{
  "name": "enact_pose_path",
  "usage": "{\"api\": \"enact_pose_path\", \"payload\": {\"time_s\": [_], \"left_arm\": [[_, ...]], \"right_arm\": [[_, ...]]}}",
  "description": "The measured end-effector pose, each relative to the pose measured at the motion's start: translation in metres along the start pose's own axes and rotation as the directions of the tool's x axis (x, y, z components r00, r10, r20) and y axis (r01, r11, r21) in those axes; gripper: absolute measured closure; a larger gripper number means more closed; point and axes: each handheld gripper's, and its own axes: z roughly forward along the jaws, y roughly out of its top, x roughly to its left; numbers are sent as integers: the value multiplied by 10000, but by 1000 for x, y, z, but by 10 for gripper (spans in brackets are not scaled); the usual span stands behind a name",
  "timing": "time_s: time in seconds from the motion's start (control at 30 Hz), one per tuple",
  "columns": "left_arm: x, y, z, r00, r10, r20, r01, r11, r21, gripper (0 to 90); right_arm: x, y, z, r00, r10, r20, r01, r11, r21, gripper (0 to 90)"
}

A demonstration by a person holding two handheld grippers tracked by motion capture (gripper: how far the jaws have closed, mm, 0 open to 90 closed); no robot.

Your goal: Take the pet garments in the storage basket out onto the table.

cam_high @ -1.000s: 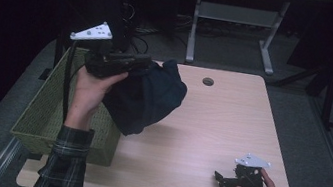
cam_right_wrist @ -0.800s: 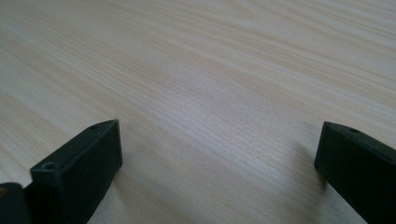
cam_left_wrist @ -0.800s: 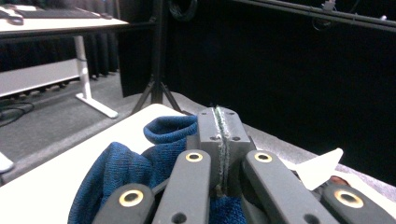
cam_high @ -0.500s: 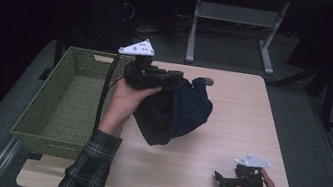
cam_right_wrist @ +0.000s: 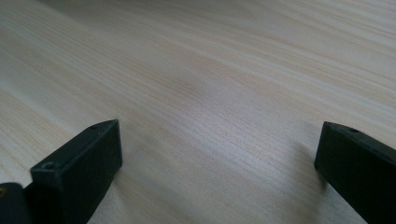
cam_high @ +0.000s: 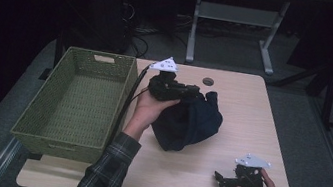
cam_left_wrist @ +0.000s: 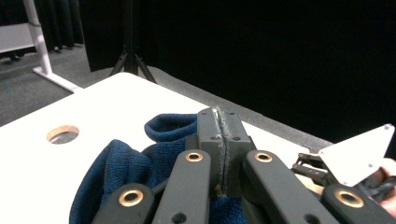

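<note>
A dark blue knitted garment (cam_high: 187, 122) hangs bunched over the middle of the wooden table (cam_high: 247, 116), its lower part touching the top. My left gripper (cam_high: 190, 91) is shut on its upper edge. In the left gripper view the jaws press together at the left gripper's tips (cam_left_wrist: 219, 135), with the garment's blue knit (cam_left_wrist: 116, 172) spilling below them. My right gripper (cam_high: 220, 178) rests low at the table's front right, held in a hand. In the right gripper view the right gripper (cam_right_wrist: 219, 154) stands wide open over bare wood, nothing between its fingers (cam_right_wrist: 84, 158).
A green woven basket (cam_high: 76, 104) stands on the table's left part with nothing visible inside. A round cable hole (cam_high: 208, 81) lies near the far edge. Desk legs (cam_high: 269, 39) and cables sit on the floor behind. The right half of the table is bare wood.
My left gripper has carried the blue garment rightward from above the basket to the middle of the table and lower. The right gripper has stayed in place.
</note>
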Motion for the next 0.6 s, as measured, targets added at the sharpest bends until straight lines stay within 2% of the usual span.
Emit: {"api": "enact_pose_path", "payload": {"time_s": [0.2, 0.37, 0.53, 0.6], "left_arm": [[8, -11, 23, 9998, 135, -145, -133, 9998, 137, 894], [10, -24, 38, 10000, 17, -80, -14, 9992, 401, 890], [13, -32, 43, 10000, 29, -70, -23, 9970, 774, 877], [15, -34, 44, 10000, -20, -56, 25, 9963, 861, 841]], "right_arm": [[0, 0, 0, 10000, -42, -1, 42, 10000, 16, 4], [0, 0, 0, 10000, -7, -5, 7, 10000, 4, 4], [0, 0, 0, 10000, 27, -9, -27, 10000, 35, 4], [0, 0, 0, 10000, 19, -7, -19, 10000, 30, 4]]}}
